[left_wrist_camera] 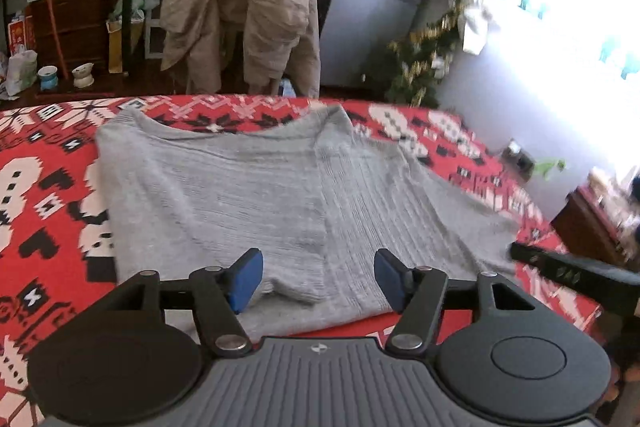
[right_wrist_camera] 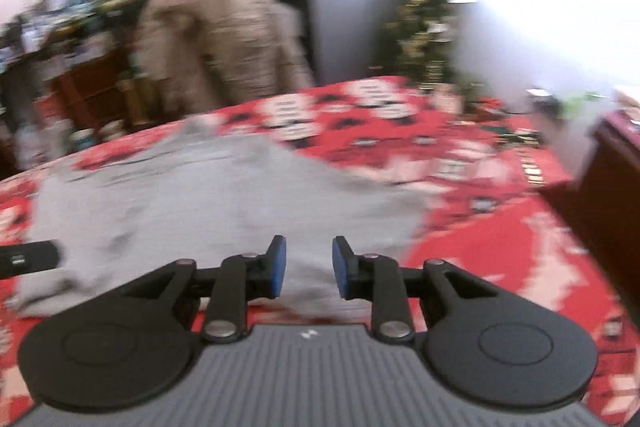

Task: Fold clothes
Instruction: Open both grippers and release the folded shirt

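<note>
Two claws hover over one grey ribbed knit sweater [left_wrist_camera: 256,187], which lies flat on a bench draped in a red, white and black patterned cloth [left_wrist_camera: 48,195]. One side of the sweater is already turned in over its middle, likely a first fold. Near the sweater's closest hem, the left claw [left_wrist_camera: 319,281] stands wide apart and holds nothing. At the same hem, toward the sweater's right edge, the right claw [right_wrist_camera: 309,266], blurred, is narrowly parted and also empty. Beyond the sweater's collar, a beige jacket [left_wrist_camera: 244,7] hangs on a chair.
</note>
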Available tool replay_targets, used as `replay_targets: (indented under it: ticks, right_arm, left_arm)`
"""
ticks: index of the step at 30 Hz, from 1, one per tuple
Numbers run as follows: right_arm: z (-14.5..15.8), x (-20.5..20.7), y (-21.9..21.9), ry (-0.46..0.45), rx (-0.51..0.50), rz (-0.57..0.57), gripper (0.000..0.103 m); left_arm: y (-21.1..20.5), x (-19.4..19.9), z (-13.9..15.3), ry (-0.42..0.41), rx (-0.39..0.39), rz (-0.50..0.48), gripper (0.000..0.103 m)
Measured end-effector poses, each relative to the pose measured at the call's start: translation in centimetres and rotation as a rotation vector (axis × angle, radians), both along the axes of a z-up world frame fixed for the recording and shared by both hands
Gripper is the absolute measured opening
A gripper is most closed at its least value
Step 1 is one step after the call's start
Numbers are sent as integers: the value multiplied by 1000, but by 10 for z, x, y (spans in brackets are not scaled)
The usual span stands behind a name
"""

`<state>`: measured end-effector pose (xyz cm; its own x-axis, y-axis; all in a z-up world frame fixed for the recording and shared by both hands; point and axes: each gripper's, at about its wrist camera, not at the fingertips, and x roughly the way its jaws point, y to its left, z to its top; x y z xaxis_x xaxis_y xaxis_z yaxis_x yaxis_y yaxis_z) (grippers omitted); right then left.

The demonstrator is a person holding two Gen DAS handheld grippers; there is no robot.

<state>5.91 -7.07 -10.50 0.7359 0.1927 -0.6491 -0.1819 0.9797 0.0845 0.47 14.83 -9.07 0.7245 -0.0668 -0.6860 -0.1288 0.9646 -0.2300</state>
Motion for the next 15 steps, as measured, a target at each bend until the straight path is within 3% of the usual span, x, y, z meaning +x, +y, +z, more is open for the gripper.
replay_targets:
  ticks: [5,15]
  right_arm:
    - [-11,18,-30,44,-21,-100,28]
    - [-18,31,-32,83,-21,-147,33]
  left_arm:
    - [-22,20,-8,75,34,4,62]
    - [-35,25,-6,98,84,-6,69]
